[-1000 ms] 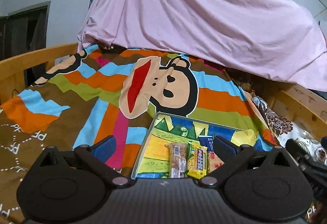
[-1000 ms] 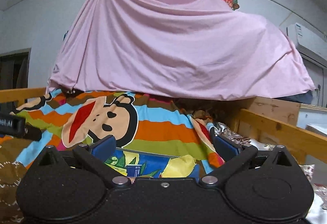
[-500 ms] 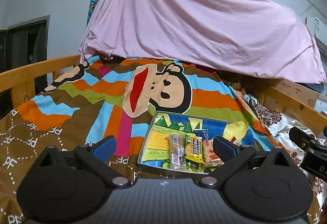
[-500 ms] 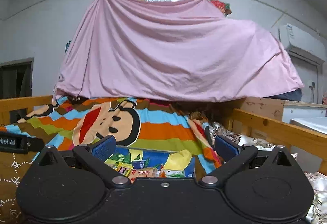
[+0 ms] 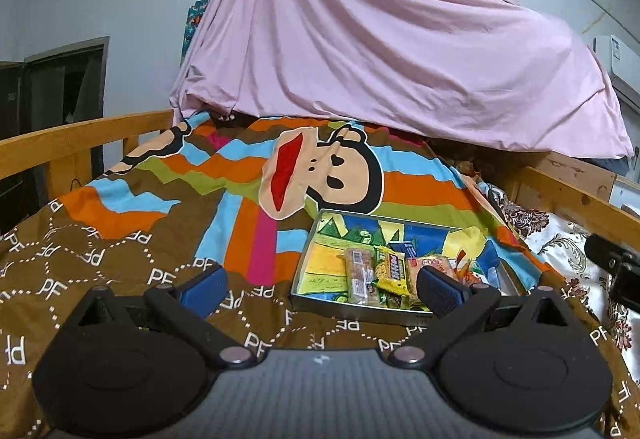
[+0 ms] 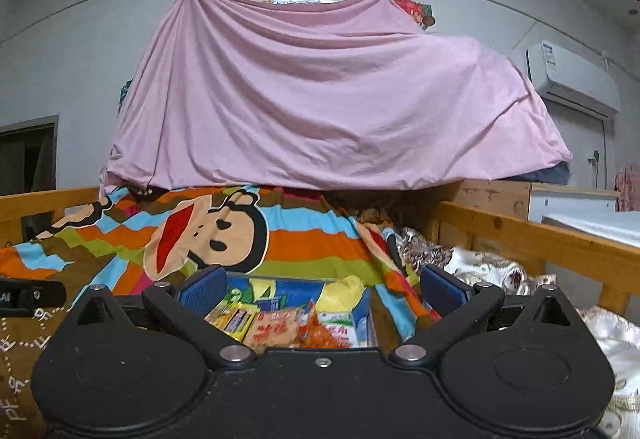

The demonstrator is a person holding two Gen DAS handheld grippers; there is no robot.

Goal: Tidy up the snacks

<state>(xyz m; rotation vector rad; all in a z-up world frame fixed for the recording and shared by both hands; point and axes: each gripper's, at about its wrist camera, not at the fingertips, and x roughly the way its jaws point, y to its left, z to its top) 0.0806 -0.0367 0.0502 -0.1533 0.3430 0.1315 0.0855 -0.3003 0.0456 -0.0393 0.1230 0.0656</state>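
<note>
A shallow metal tray (image 5: pixel 352 310) with a colourful cartoon bottom lies on the striped monkey blanket (image 5: pixel 240 199). In it lie several snack packs side by side: a brown bar (image 5: pixel 359 275), a yellow pack (image 5: pixel 393 269), an orange-red pack (image 5: pixel 434 263). My left gripper (image 5: pixel 322 285) is open and empty, just in front of the tray. My right gripper (image 6: pixel 322 285) is open and empty above the tray (image 6: pixel 370 319), with the orange-red pack (image 6: pixel 276 323) and a yellow pack (image 6: pixel 232 317) between its fingers in view.
Wooden bed rails run along the left (image 5: pixel 60 143) and right (image 6: pixel 540 239). A pink sheet (image 5: pixel 380 51) drapes over the far end. A floral cloth (image 6: pixel 480 267) lies at the right of the blanket. An air conditioner (image 6: pixel 572 79) hangs on the wall.
Both grippers have pulled back and up from the tray, so more of the tray and its snacks shows. Both stay open.
</note>
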